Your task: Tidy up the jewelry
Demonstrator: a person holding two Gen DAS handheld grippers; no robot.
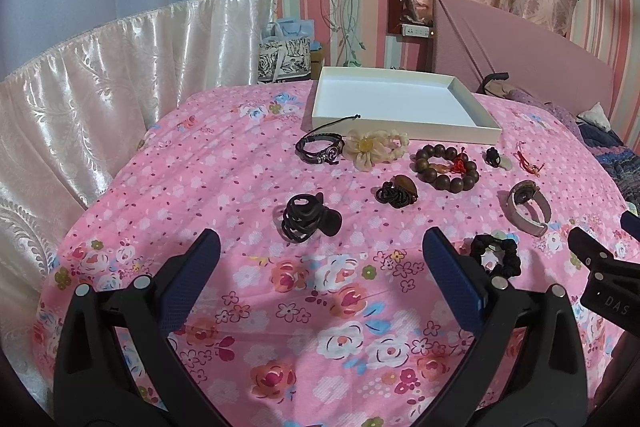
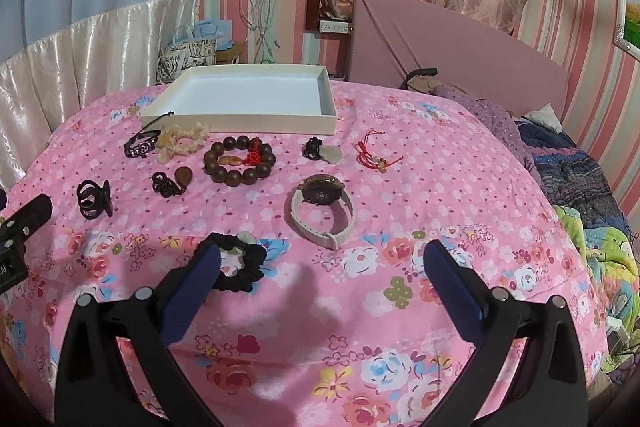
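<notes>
Nine pieces are lying loose on the pink floral bedspread (image 1: 280, 287), the shallow white cardboard tray (image 1: 400, 125) sitting empty beyond. I'm holding left tool (image 1: 320, 255) and right tool (image 2: 320, 259) spread wide, gripping nothing; I'm favouring the black fabric scrunchie (image 2: 244, 267) first, pinching one side.

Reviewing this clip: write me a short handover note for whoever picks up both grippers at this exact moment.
Left gripper: open, holding nothing, above the floral cloth.
Right gripper: open, holding nothing; black scrunchie lies by its left finger.
White tray at the far edge holds nothing.
On the cloth, outside the tray: watch, wooden bead bracelet, black hair claw, red cord charm, black braided bracelet, cream flower scrunchie, two corded pendants.
Done: nothing placed.
Left: every piece into the tray.
</notes>
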